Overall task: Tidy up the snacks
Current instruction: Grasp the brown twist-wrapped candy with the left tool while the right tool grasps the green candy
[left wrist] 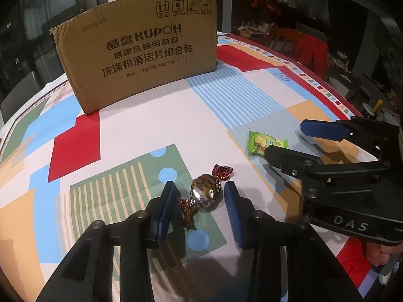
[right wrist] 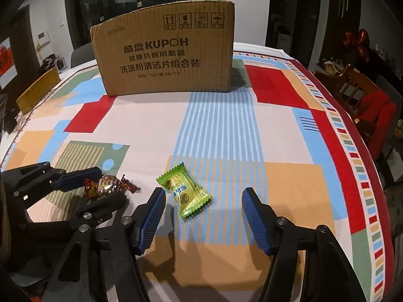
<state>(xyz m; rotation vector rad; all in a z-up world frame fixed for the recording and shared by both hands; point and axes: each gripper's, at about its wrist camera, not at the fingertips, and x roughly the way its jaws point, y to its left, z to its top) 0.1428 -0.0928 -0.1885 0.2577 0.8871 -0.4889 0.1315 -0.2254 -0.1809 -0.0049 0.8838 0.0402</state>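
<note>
L tool (left wrist: 199,188) apart round crinkly foil candy (left wrist: 205,193); R tool (right wrist: 204,196) wide round glossy green packet (right wrist: 185,192).

Couldn't see inside the cardboard box (right wrist: 166,58) at all, only its printed front faced both cameras. The green snack packet (left wrist: 264,143) had one corner tucked behind the right gripper (left wrist: 284,139) in the left wrist view. Shelf clutter (left wrist: 252,31) in the background was too small and dark to make out.
</note>
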